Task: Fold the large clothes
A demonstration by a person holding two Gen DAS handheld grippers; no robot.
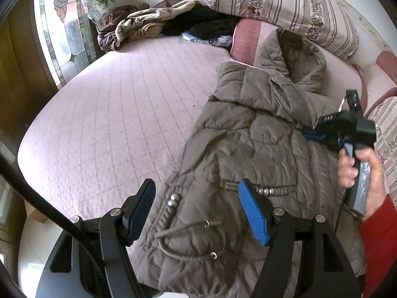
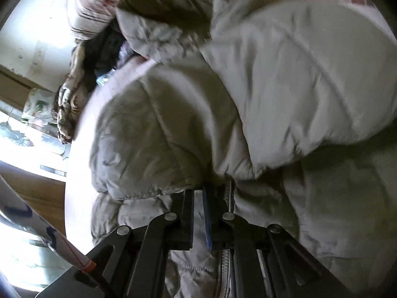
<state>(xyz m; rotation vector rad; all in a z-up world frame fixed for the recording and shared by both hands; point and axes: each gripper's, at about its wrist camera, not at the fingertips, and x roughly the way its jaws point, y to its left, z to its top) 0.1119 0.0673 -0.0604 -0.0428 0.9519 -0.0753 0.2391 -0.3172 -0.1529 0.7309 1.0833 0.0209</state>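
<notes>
The left half of the bed (image 1: 104, 114) lies bare and open for passage. The coat (image 1: 248, 154) fills the right side, while crumpled blankets (image 1: 139, 27) and a striped pillow (image 1: 280, 7) block the upper edge of the frame.

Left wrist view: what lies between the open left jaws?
In the left wrist view, the quilted coat's hem lies below the left gripper: metal beads and a drawcord. Nothing is pinched.

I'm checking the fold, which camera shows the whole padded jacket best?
The left wrist view: the padded jacket lies spread on the bed, hood to hem visible. The right wrist view shows only blurred close-up quilting.
</notes>
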